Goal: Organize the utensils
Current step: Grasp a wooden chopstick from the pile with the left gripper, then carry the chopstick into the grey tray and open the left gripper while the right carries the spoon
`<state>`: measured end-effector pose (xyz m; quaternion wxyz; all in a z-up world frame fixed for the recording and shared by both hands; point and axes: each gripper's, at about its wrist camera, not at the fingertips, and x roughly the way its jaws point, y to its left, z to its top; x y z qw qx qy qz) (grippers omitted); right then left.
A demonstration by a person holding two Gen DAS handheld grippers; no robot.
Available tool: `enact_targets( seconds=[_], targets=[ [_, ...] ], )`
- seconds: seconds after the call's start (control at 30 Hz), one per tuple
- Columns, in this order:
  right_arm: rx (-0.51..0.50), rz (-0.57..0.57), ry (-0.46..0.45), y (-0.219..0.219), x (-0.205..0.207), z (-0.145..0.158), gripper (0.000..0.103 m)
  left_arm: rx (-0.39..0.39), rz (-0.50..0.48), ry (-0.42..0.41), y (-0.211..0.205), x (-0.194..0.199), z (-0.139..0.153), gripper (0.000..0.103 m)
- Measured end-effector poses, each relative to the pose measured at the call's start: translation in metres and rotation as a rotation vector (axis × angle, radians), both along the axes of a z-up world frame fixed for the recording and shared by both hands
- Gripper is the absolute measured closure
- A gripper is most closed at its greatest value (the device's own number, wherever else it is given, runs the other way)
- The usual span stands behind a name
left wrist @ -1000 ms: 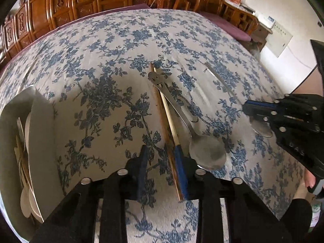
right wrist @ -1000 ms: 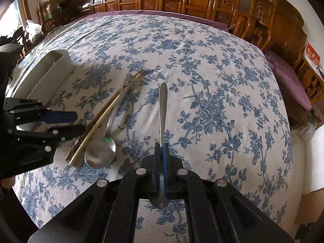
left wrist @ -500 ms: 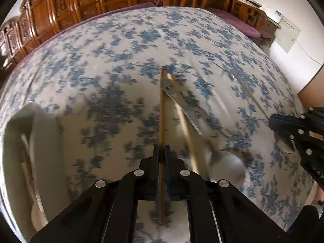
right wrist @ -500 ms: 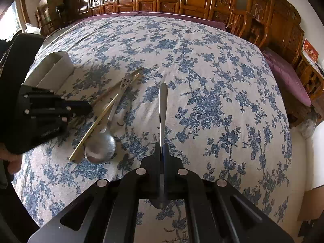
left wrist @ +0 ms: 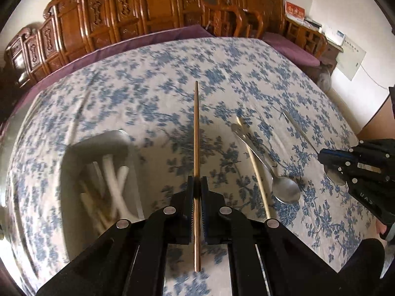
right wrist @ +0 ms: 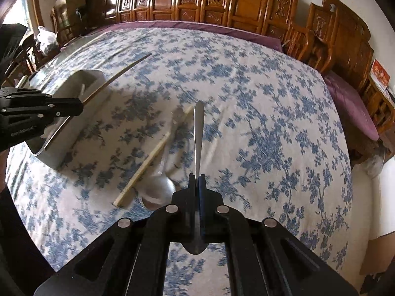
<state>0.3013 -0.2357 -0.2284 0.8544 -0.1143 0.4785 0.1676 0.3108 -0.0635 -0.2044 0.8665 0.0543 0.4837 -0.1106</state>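
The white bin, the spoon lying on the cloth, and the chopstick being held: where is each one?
White bin (right wrist: 86, 79), right wrist view, on its far rim.
Spoon lying on the cloth (left wrist: 286, 191), left wrist view, on its bowl.
Held chopstick (left wrist: 196, 128), left wrist view, mid-shaft ahead of the left gripper (left wrist: 196, 185).

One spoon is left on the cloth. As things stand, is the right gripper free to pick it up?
Probably not yet: the right gripper is shut on another spoon. The spoon on the cloth lies uncovered beside a pale chopstick, so only the full grip blocks it.
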Motion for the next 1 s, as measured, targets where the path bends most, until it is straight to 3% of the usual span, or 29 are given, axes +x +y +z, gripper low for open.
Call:
enact_targets(
  seconds=[0.27, 0.43, 1.0],
  targets=[
    [0.001, 0.044, -0.035, 0.033, -0.008, 0.027, 0.1, -0.006, 0.03, -0.036, 0.035, -0.011, 0.027, 0.099],
    [0.008, 0.068, -0.045, 0.051, -0.011, 0.037, 0.1, 0.012, 0.046, -0.035, 0.057, -0.017, 0.029, 0.099],
    [-0.006, 0.126, -0.037, 0.093, -0.01, 0.034, 0.1, 0.067, 0.061, 0.098, 0.114, -0.013, -0.023, 0.099]
  ],
)
